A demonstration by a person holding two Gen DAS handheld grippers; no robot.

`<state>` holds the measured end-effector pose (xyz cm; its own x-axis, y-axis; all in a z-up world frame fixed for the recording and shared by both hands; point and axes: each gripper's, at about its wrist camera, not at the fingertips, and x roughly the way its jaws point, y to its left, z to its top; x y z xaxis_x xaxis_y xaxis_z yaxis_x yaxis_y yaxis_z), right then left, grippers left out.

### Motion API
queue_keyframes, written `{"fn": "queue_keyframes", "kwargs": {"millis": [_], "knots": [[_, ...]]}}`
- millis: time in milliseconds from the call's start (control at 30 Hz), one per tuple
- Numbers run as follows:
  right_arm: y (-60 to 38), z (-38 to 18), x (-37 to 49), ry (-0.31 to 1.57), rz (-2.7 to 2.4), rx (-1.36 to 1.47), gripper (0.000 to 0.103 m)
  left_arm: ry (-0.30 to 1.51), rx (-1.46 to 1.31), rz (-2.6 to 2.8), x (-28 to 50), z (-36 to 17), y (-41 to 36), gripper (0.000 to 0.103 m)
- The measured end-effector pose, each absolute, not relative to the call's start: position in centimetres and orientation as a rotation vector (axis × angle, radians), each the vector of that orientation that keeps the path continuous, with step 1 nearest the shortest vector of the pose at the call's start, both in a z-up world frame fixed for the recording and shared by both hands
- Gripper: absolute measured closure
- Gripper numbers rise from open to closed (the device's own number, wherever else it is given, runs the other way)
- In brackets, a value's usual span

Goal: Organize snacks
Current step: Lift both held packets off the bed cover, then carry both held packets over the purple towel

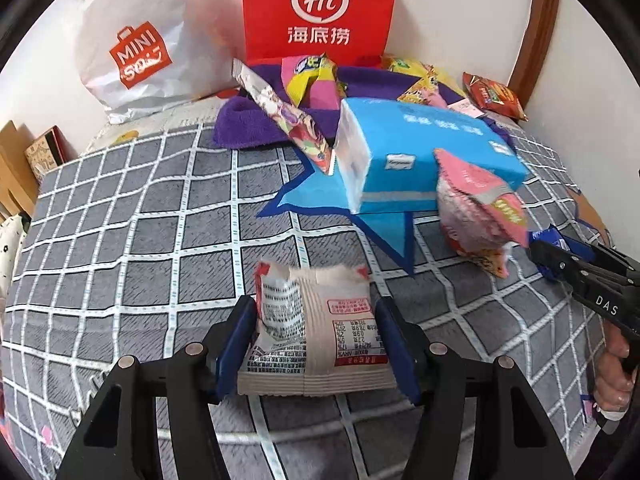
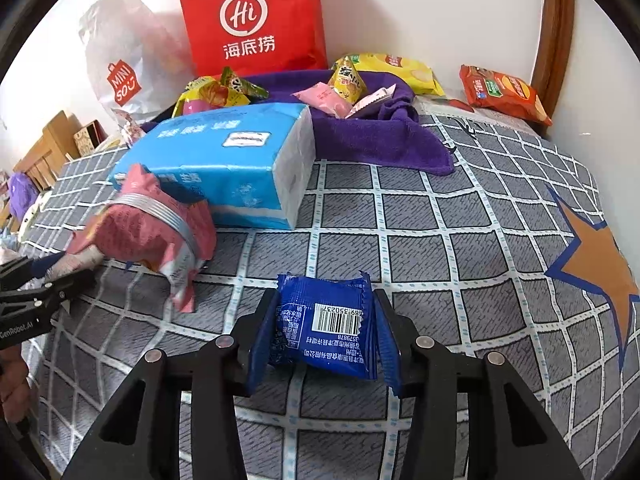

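My left gripper [image 1: 316, 340] is shut on a beige-and-red snack packet [image 1: 316, 332] and holds it above the grey checked bedspread [image 1: 140, 220]. My right gripper [image 2: 324, 336] is shut on a small blue snack packet [image 2: 324, 328]; it also shows in the left wrist view [image 1: 548, 256] at the right edge. A pink snack pack [image 1: 476, 208] [image 2: 152, 232] leans against a blue tissue pack [image 1: 416, 152] [image 2: 224, 168]. More snacks lie on a purple towel [image 2: 380, 136] [image 1: 248, 120] at the back.
A red Haidilao bag [image 1: 320, 8] [image 2: 252, 20] and a white Miniso bag [image 1: 136, 40] [image 2: 120, 68] stand against the back wall. An orange snack bag [image 2: 504, 92] [image 1: 496, 96] lies by the wooden bed frame [image 2: 556, 20]. Boxes [image 1: 24, 160] sit at the left.
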<state>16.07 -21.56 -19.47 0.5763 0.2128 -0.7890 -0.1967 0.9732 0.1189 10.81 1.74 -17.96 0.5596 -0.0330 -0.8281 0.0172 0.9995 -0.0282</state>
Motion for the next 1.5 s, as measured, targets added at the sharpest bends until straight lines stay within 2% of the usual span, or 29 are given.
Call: {"fn": "queue_keyframes", "kwargs": {"millis": [67, 100, 133, 267, 467, 567, 767, 867, 933, 967, 1000, 1100, 1500], "knots": [[-21.5, -18.6, 15.6, 0.908, 0.253, 0.025, 0.057, 0.968, -0.019, -0.032, 10.3, -17.3, 1.5, 0.044], [-21.5, -18.2, 15.4, 0.901, 0.257, 0.02, 0.057, 0.966, -0.025, -0.036, 10.1, -16.9, 1.4, 0.053], [-21.3, -17.7, 15.2, 0.894, 0.257, 0.014, 0.057, 0.969, -0.032, -0.04, 10.0, -16.5, 1.3, 0.056], [-20.9, -16.0, 14.5, 0.87, 0.281, 0.016, 0.057, 0.956, -0.04, -0.066, 9.7, -15.5, 0.8, 0.06], [-20.1, -14.6, 14.1, 0.848, 0.308, -0.006, 0.057, 1.003, -0.082, -0.081, 9.9, -16.4, 1.5, 0.061], [-19.7, -14.4, 13.7, 0.844, 0.311, -0.021, 0.057, 1.032, -0.126, -0.115, 10.1, -17.7, 2.1, 0.059], [-19.3, -14.7, 13.0, 0.852, 0.322, -0.015, 0.057, 1.025, -0.085, -0.075, 10.5, -18.5, 1.5, 0.041], [-19.2, -14.9, 12.8, 0.861, 0.329, -0.014, 0.057, 1.031, -0.042, -0.026, 11.1, -19.1, 1.4, 0.042], [-19.1, -15.0, 12.7, 0.862, 0.332, -0.014, 0.057, 1.018, -0.029, -0.002, 11.3, -19.1, 1.5, 0.05], [-19.0, -15.0, 12.6, 0.863, 0.333, -0.014, 0.057, 1.014, -0.024, 0.015, 11.3, -19.0, 1.6, 0.06], [-19.0, -15.0, 12.6, 0.864, 0.333, -0.014, 0.057, 1.01, -0.027, 0.015, 11.3, -18.9, 1.7, 0.062], [-19.0, -14.9, 12.6, 0.864, 0.334, -0.015, 0.057, 1.011, -0.056, -0.007, 11.0, -18.2, 2.3, 0.066], [-18.6, -11.7, 13.8, 0.812, 0.343, -0.025, 0.057, 0.952, -0.125, -0.158, 10.8, -12.0, 0.6, 0.066]]}}
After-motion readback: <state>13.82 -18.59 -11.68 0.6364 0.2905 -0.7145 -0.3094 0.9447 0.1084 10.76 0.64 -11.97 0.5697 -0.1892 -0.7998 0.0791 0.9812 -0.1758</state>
